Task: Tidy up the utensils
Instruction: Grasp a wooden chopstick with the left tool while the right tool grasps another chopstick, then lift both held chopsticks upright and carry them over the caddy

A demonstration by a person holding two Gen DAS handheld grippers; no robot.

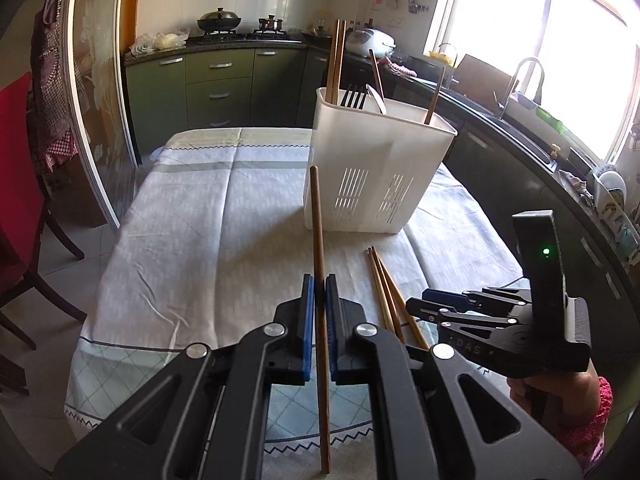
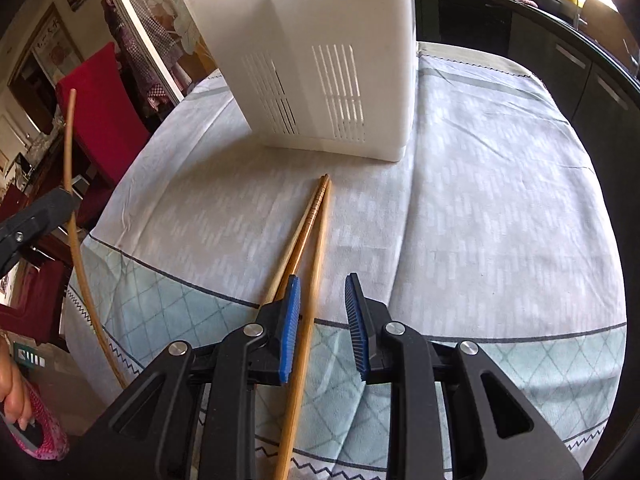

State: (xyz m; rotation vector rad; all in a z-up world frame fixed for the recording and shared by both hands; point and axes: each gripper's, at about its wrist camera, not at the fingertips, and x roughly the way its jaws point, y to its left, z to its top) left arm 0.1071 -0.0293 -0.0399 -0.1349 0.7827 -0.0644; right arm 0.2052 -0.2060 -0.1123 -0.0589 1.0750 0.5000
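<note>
Chopstick [image 1: 319, 248], dark brown, clamped upright in left gripper [image 1: 319, 292], three chopsticks [image 2: 308, 220] on table [image 2: 500, 208] near front edge, right gripper [image 2: 322, 300] tilted down, jaws parted over them, white caddy [image 1: 376, 176] mid-table.

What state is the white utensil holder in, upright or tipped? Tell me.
Upright. The white utensil holder stands on its base on the tablecloth, open top upward, with chopsticks and a fork sticking out.

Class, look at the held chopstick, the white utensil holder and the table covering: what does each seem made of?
Chopstick: likely wood or bamboo, brown and matt. Utensil holder: apparently plastic, white, smooth, with moulded slots. Table covering: fabric, creased and printed.
</note>
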